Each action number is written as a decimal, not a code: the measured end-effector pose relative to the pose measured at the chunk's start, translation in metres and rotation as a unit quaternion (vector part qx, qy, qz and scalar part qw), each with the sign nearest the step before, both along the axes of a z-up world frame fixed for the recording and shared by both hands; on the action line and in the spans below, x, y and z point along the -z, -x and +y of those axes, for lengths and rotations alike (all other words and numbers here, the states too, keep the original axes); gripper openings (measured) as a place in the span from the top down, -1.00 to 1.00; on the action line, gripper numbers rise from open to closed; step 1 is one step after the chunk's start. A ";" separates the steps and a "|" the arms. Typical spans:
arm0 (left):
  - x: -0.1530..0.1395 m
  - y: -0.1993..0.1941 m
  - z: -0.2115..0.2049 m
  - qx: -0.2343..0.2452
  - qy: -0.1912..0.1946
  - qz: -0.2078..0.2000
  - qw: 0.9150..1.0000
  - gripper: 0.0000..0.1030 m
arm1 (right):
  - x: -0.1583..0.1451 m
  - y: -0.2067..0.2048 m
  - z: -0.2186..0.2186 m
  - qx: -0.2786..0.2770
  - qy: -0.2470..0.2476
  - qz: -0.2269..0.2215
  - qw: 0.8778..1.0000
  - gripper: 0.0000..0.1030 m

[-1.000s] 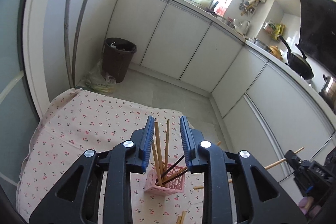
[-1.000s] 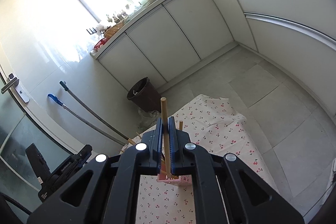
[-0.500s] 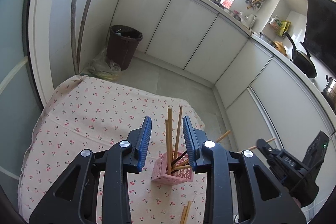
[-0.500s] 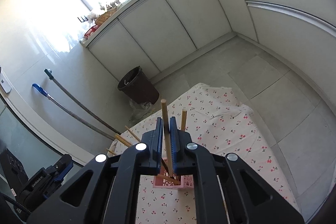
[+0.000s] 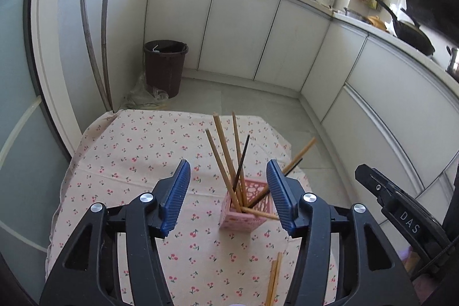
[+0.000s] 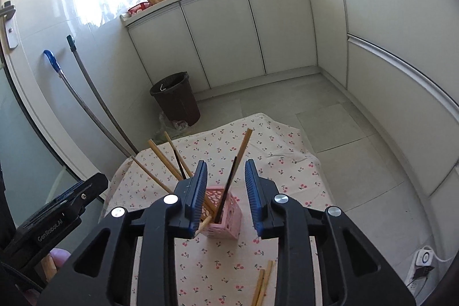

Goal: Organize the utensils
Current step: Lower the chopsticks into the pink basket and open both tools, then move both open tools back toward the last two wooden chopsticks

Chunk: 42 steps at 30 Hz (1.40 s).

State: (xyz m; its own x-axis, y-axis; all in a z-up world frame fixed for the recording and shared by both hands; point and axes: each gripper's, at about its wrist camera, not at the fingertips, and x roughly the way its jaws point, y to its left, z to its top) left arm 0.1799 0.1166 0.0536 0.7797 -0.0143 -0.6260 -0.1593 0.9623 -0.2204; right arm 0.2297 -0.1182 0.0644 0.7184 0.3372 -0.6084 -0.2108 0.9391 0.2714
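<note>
Splayed chopsticks (image 5: 226, 159) above holder (image 5: 245, 215)

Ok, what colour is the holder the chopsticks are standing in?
Pink, with a cut-out lattice pattern; the holder shows best in the left wrist view.

Wood, plastic and printed cloth on a kitchen table.
We saw matt wooden chopsticks (image 5: 226, 159) standing in a pink perforated plastic holder (image 5: 243, 215) on a soft cherry-print cloth (image 5: 137, 151); ribbed blue pads (image 5: 175, 197) sat on matt black plastic arms with bright metal screws, against glossy white cabinet doors (image 5: 238, 27) and smooth floor tiles.
</note>
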 end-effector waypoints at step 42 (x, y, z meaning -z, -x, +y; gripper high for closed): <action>0.161 0.014 -0.091 0.114 -0.091 0.243 0.959 -0.84 | 0.123 0.072 -0.100 0.057 -0.033 0.225 0.972 -0.79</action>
State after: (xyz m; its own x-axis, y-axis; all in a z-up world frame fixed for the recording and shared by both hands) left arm 0.1660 0.0254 -0.1078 0.3838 -0.0066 -0.9234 0.0191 0.9998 0.0008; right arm 0.1579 -0.2187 -0.0591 0.4193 0.3189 -0.8500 0.0486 0.9270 0.3718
